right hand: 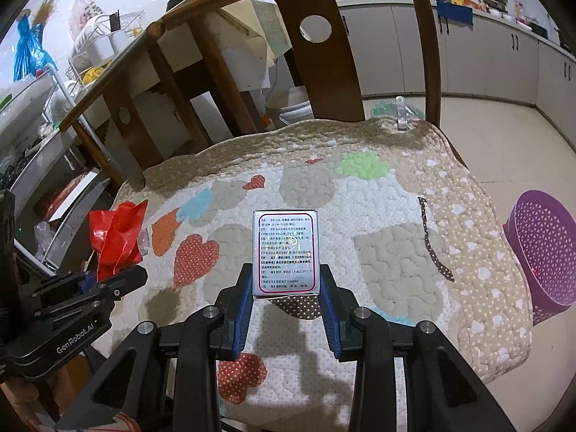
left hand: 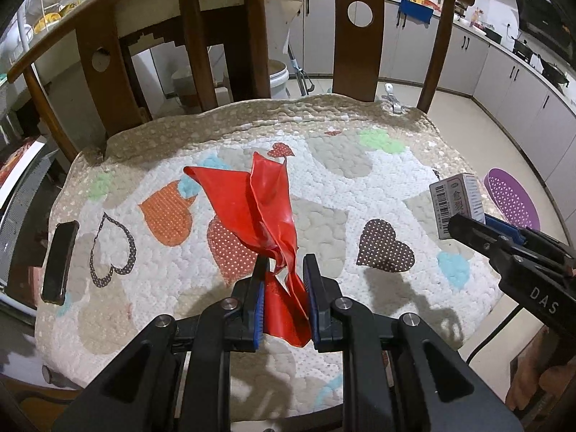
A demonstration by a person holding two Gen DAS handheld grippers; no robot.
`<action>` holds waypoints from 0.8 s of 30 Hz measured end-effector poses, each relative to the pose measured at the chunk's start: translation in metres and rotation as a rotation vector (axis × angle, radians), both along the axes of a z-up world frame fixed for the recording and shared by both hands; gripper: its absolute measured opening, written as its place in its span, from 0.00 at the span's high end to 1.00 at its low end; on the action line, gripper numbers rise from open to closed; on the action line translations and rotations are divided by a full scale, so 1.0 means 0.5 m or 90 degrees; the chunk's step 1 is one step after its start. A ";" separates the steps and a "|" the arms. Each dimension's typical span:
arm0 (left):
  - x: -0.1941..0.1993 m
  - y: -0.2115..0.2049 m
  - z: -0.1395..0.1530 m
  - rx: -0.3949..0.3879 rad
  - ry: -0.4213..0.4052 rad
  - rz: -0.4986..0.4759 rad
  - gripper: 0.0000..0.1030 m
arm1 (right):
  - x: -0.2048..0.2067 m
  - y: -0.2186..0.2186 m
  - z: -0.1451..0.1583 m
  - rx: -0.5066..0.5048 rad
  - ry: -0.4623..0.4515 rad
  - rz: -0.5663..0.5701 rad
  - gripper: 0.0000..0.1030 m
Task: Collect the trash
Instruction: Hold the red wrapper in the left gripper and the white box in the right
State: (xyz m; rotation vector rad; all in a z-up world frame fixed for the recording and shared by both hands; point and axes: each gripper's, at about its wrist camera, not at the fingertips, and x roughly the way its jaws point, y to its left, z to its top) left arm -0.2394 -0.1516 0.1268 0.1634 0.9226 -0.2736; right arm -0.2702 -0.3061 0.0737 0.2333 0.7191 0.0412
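My left gripper (left hand: pixel 285 266) is shut on a crumpled red plastic wrapper (left hand: pixel 259 201) and holds it above the heart-patterned chair cushion (left hand: pixel 360 194). The wrapper also shows in the right wrist view (right hand: pixel 115 237), at the left gripper's (right hand: pixel 108 280) tips. My right gripper (right hand: pixel 286 270) is shut on a small white printed box (right hand: pixel 286 252) and holds it upright above the cushion (right hand: pixel 396 252). In the left wrist view the box (left hand: pixel 455 205) sits in the right gripper (left hand: pixel 471 223) at the cushion's right edge.
A purple perforated basket (right hand: pixel 540 255) stands on the floor right of the chair, also seen in the left wrist view (left hand: pixel 511 198). A dark flat object (left hand: pixel 59 262) lies at the cushion's left edge. The wooden chair back (left hand: pixel 354 32) rises behind. A clip (right hand: pixel 401 113) holds the cushion's far corner.
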 end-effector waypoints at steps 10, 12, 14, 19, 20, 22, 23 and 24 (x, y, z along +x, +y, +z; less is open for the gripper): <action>0.011 -0.006 -0.022 0.015 0.019 0.000 0.82 | 0.005 -0.006 -0.008 -0.003 0.005 -0.002 0.64; 0.014 -0.008 -0.027 0.018 0.022 -0.001 0.83 | 0.007 -0.010 -0.011 -0.001 0.007 -0.005 0.64; 0.017 -0.010 -0.032 0.021 0.025 -0.002 0.83 | 0.008 -0.013 -0.014 0.001 0.008 -0.007 0.64; 0.023 -0.014 -0.043 0.028 0.033 -0.004 0.83 | 0.011 -0.024 -0.021 0.004 0.012 -0.012 0.64; 0.024 -0.014 -0.045 0.029 0.035 -0.004 0.83 | 0.011 -0.025 -0.022 0.005 0.013 -0.014 0.64; 0.026 -0.016 -0.049 0.032 0.039 -0.005 0.82 | 0.013 -0.028 -0.024 0.005 0.014 -0.015 0.64; 0.027 -0.017 -0.051 0.033 0.040 -0.005 0.82 | 0.014 -0.030 -0.025 0.006 0.015 -0.016 0.64; 0.028 -0.018 -0.052 0.034 0.041 -0.005 0.82 | 0.015 -0.032 -0.026 0.007 0.016 -0.017 0.64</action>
